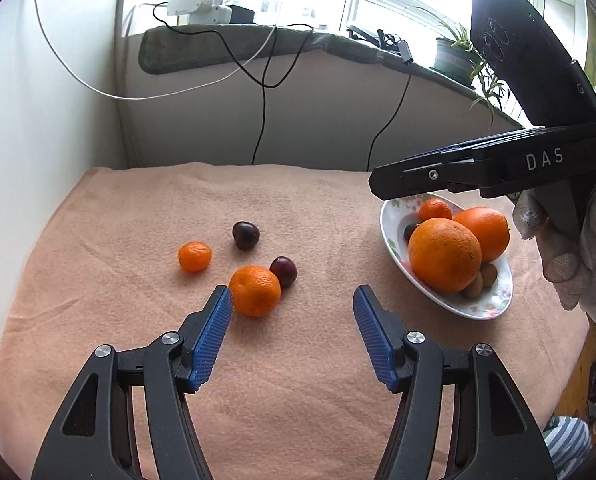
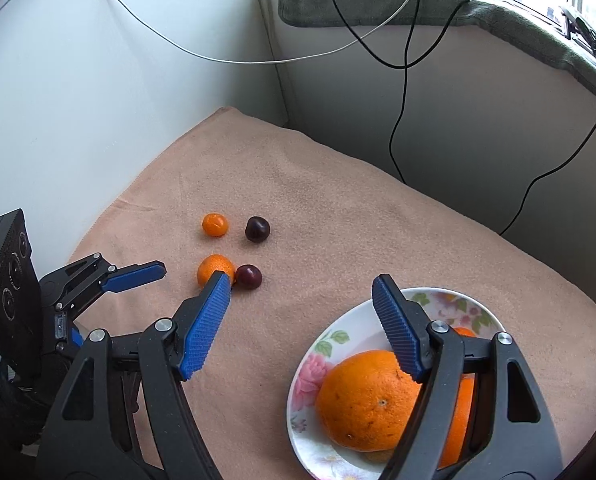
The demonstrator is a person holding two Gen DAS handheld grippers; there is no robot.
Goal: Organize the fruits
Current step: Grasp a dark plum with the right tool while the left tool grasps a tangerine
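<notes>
On the peach cloth (image 1: pixel 298 208) lie a tangerine (image 1: pixel 254 290), a smaller tangerine (image 1: pixel 194 256) and two dark plums (image 1: pixel 246 235) (image 1: pixel 283 271). My left gripper (image 1: pixel 294 294) is open just above the cloth, its left fingertip beside the bigger tangerine and nothing between its pads. The flowered plate (image 1: pixel 389 224) at the right holds two large oranges (image 1: pixel 443 254), a tangerine, a plum and small brown fruits. My right gripper (image 2: pixel 301 284) hovers open and empty over the plate's (image 2: pixel 337 320) near-left rim, above a big orange (image 2: pixel 365 400). The left gripper (image 2: pixel 158 278) shows at the left of the right wrist view.
A white wall (image 1: pixel 58 140) borders the cloth on the left. A low wall runs behind under a padded sill (image 1: pixel 258 44), with dangling cables (image 1: pixel 264 120) and a potted plant (image 1: pixel 457 56). A gloved hand (image 1: pixel 569 256) holds the right gripper.
</notes>
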